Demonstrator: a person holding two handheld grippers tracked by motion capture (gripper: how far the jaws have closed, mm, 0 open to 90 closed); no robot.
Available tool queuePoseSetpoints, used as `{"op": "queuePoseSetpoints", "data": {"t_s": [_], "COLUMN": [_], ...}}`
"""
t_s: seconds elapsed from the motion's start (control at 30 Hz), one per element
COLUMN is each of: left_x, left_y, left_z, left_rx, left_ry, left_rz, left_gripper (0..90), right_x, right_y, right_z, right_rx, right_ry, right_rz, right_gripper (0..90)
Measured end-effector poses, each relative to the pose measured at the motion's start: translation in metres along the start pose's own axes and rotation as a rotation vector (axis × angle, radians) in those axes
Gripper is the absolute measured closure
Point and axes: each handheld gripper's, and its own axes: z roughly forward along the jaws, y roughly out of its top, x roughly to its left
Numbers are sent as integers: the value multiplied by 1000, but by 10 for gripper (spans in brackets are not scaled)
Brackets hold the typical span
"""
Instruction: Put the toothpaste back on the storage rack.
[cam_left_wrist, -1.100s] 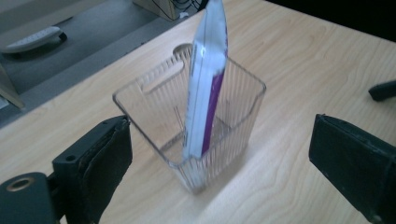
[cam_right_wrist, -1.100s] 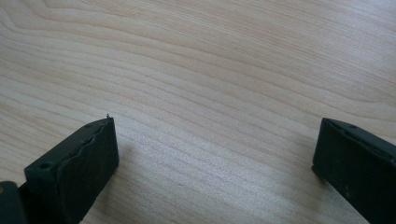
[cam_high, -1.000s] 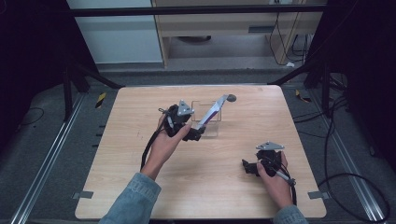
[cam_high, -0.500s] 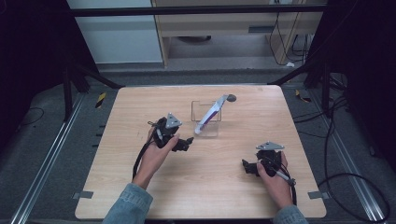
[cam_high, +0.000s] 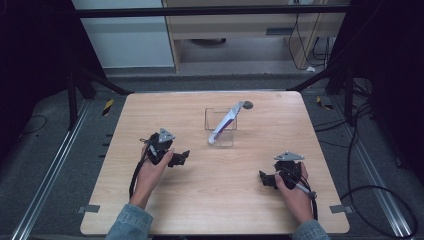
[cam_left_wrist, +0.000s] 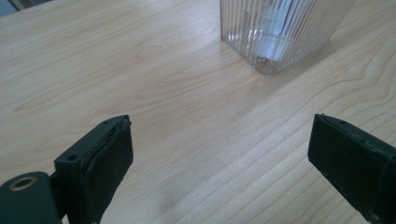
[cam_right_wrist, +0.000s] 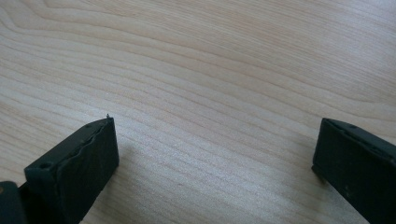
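The left gripper (cam_high: 181, 158) is retreating toward the lower left, jaws apart, leaving the tube (cam_high: 223, 125) standing in the clear holder (cam_high: 220, 132); the right gripper (cam_high: 265, 179) is resting spread on the surface (cam_high: 215, 200). Placement looks finished.

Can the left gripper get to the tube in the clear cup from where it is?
Probably yes. The left gripper is open, and bare table lies between it and the clear cup. The tube leans out over the rim, uncovered.

Bright even light on the table (cam_high: 200, 200); dark surroundings, soft shadows, slight blur.
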Motion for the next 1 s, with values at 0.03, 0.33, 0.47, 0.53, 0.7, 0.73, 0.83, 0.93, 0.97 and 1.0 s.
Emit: {"op": "queuePoseSetpoints", "data": {"t_s": [0.03,0.33,0.47,0.53,0.7,0.73,0.83,0.93,0.97,1.0], "left_x": [2,12,21,25,34,36,43,50,52,55], "left_y": [-3,-22,-29,-33,-43,-44,-48,-51,-52,-54], "left_z": [-1,-4,-7,-8,-10,-10,-13,-15,-16,-17], "left_rx": [8,55,83,96,129,131,134,148,147,142], "left_ry": [6,39,73,86,109,109,120,144,150,153], "left_rz": [-5,-26,-44,-55,-73,-82,-110,-118,-128,-142], "left_gripper": [63,61,60,60,56,56,56,56,56,56], "right_x": [0,0,0,0,0,0,0,0,0,0], "right_y": [0,0,0,0,0,0,0,0,0,0], "right_z": [0,0,0,0,0,0,0,0,0,0], "right_rx": [0,-1,0,0,0,0,0,-1,0,0], "right_ry": [0,0,0,0,0,0,0,0,0,0], "right_rz": [-1,-2,0,0,0,0,0,-2,0,0], "right_gripper": [4,4,4,4,4,4,4,4,4,4]}}
